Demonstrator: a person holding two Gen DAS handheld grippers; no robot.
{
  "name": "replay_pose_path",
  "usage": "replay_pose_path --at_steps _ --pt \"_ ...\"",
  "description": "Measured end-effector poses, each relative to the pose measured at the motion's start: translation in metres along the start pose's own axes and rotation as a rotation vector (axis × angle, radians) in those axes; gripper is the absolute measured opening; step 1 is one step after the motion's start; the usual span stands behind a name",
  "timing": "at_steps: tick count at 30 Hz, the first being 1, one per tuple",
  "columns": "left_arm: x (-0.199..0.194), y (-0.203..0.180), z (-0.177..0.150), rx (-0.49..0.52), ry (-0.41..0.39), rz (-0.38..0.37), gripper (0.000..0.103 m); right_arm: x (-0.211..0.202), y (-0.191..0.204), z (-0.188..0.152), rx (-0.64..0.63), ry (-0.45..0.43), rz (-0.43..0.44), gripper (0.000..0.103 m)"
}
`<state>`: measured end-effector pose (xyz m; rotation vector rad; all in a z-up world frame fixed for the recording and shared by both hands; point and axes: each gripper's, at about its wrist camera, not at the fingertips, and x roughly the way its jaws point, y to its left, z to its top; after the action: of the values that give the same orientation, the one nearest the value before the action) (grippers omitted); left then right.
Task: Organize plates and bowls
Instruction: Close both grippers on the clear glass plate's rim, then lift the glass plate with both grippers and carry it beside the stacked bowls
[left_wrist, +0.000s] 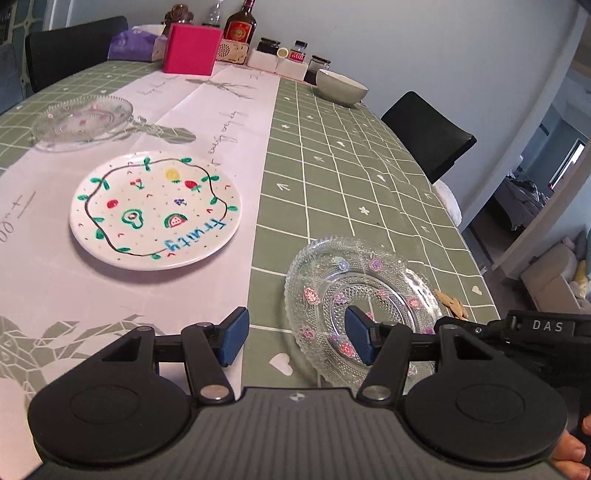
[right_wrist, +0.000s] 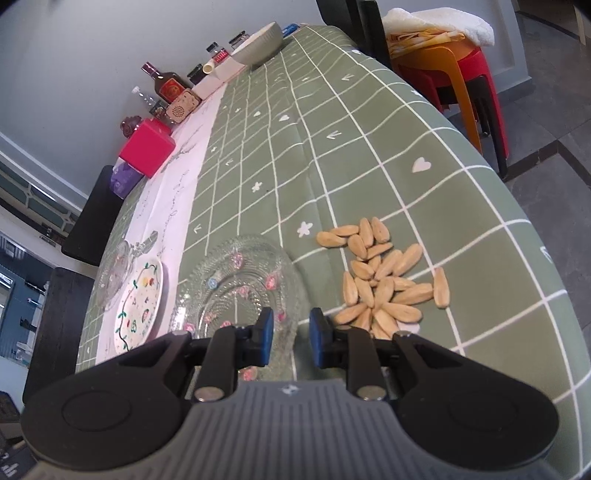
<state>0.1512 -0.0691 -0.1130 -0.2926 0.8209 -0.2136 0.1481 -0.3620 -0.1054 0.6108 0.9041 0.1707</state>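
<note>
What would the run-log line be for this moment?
left hand-held gripper: open, empty | right hand-held gripper: jaws narrow, straddling near glass plate rim | painted plate: untouched

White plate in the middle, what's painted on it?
Small fruits, a green leafy vine border and blue "Fruity" lettering on the white plate; clearest in the left wrist view.

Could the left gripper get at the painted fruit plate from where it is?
Probably yes: the left gripper is open, and only bare tablecloth lies between it and the painted fruit plate.

Pale grey walls (left_wrist: 424, 48) enclose the room. Black chairs (left_wrist: 430, 134) flank the table; stacked plastic stools (right_wrist: 465, 74) stand on grey tiles (right_wrist: 554, 122).
</note>
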Motion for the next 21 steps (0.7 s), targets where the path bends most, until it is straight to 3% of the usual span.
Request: replay_pose_path --at_steps 8,10,14,16,21 --pt "0.0071 -0.0065 -0.0046 0.025 -0.055 -0.007 0.062 0.0067 -0.0033 0.0002 0.031 -0.027 0.031 0.021" --pt "0.0078 -0.0075 -0.0042 0.024 -0.060 0.010 0.054 0.0069 -0.0012 -0.0014 0.020 -0.034 0.028 0.020" --pt "0.0097 -0.0077 -0.0032 0.026 -0.065 0.044 0.030 0.0082 0.0004 -0.0020 0.002 -0.027 0.001 0.006" --pt "0.0102 -0.0080 -0.0037 0.026 -0.065 0.042 0.022 0.0083 -0.0016 -0.0029 0.021 -0.032 0.008 0.006" --pt "0.0092 -0.0067 -0.0043 0.006 -0.072 0.047 0.019 0.0062 0.0015 -0.0055 0.012 -0.047 -0.006 0.005"
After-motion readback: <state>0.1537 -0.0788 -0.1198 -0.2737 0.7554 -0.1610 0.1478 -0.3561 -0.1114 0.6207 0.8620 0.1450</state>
